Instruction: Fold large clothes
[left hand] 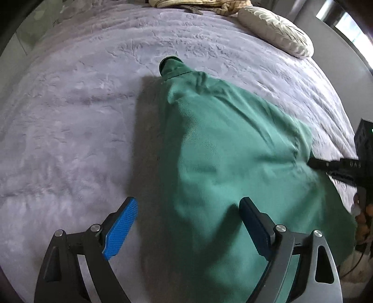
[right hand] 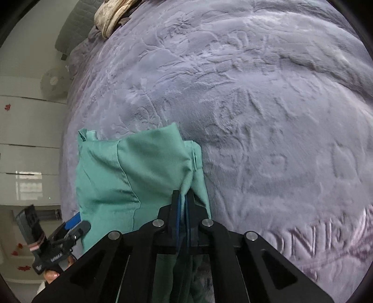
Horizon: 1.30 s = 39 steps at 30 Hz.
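Right view only: we see the right gripper [right hand: 183, 198] clamped on the green garment [right hand: 139, 167].
Left view only: our left gripper [left hand: 187, 209] gapes wide, gripping nothing.
Surface: a grey blanket [left hand: 81, 105], with a pillow [left hand: 275, 30] far beyond the tongs.

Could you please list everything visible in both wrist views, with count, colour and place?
green garment: one, green, spread on the bed, one edge pinched near the right side.
bedspread: one, grey-lilac with embossed pattern, covering the bed under the garment.
pillow: one, cream patterned, at the far right corner of the bed.
bundled cream fabric: one, cream, at the head of the bed.
fan: one, white, on the floor beside the bed.
drawer unit: one, white, beside the bed.
left gripper: one, black with blue pads, jaws wide open over the garment's edge, not pressing it.
right gripper: one, black with blue pads, shut on a fold of the garment.
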Tool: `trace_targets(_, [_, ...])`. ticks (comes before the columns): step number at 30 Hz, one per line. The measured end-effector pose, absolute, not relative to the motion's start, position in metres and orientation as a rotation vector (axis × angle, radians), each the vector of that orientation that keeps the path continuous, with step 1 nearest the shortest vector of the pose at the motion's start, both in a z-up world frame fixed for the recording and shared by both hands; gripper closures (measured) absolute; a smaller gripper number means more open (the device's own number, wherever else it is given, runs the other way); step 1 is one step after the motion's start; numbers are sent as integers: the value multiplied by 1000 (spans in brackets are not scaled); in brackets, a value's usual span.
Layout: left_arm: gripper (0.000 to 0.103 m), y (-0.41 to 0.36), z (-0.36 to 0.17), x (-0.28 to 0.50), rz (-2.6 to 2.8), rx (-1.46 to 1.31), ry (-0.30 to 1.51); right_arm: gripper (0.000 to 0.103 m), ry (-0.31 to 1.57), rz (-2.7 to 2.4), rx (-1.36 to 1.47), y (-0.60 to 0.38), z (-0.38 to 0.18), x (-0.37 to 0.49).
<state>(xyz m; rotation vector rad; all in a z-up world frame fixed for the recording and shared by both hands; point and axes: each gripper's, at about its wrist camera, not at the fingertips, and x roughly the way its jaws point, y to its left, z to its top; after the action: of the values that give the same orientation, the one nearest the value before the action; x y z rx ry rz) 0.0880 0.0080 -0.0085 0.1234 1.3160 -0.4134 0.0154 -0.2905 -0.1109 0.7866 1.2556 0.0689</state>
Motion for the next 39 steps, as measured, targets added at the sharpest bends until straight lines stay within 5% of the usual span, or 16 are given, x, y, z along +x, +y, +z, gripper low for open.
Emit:
trace_targets(20, [13, 31, 5, -8, -493, 184, 1446, 82, 1312, 67, 725, -271, -25, -109])
trace_targets(22, [13, 32, -9, -19, -502, 249, 1448, 58, 1290, 82, 733, -267, -15, -118])
trace_targets(24, [13, 37, -13, -25, -512, 238, 1440, 46, 1273, 108, 729, -261, -7, -123])
trace_targets(29, [13, 46, -16, -24, -511, 165, 1469, 46, 1304, 161, 668, -236, -7, -117])
trace_targets(30, [13, 46, -16, -24, -509, 164, 1468, 52, 1323, 157, 648, -231, -10, -116])
trace_targets(33, [13, 45, -15, -27, -505, 170, 1462, 99, 1409, 62, 538, -223, -29, -120])
trace_targets(39, [13, 43, -15, -31, -489, 149, 1464, 99, 1465, -86, 707, -253, -89, -152])
